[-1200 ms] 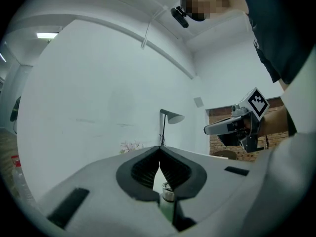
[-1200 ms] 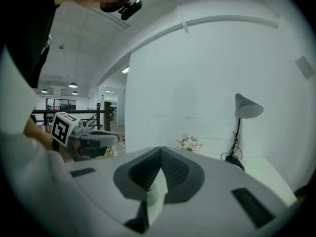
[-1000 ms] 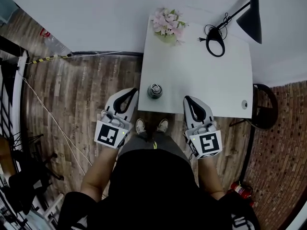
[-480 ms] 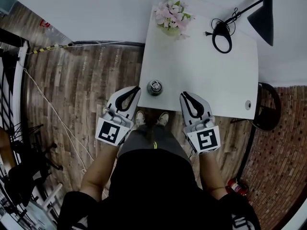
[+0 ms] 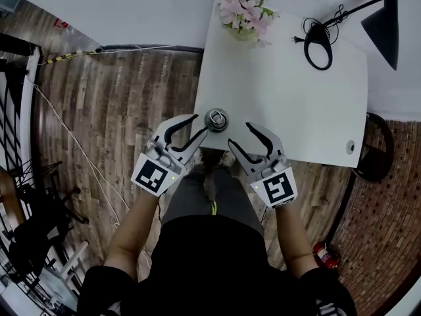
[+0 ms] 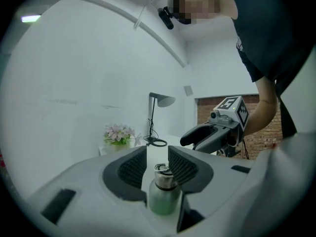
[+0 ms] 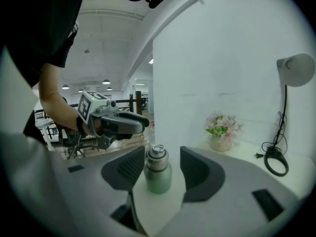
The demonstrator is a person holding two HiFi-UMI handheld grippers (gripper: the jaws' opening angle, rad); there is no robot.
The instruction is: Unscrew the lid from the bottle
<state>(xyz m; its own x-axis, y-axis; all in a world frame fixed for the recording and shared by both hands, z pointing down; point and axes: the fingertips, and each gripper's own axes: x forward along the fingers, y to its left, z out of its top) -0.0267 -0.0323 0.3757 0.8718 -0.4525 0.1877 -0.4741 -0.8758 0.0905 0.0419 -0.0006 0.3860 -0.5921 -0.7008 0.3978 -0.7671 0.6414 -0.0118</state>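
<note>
Table (image 5: 289, 97): bottle (image 5: 216, 120) between left claw (image 5: 200, 124), right claw (image 5: 239, 133); jaws opening, empty.

Pink flowers (image 5: 245, 8), black lamp (image 5: 383, 28), white table (image 5: 283, 91)

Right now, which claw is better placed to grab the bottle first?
Probably left. The left claw and right claw are both opening, with the bottle framed between each one's jaws, ungripped. The left's tips nearly reach it, while the right sits farther back.
</note>
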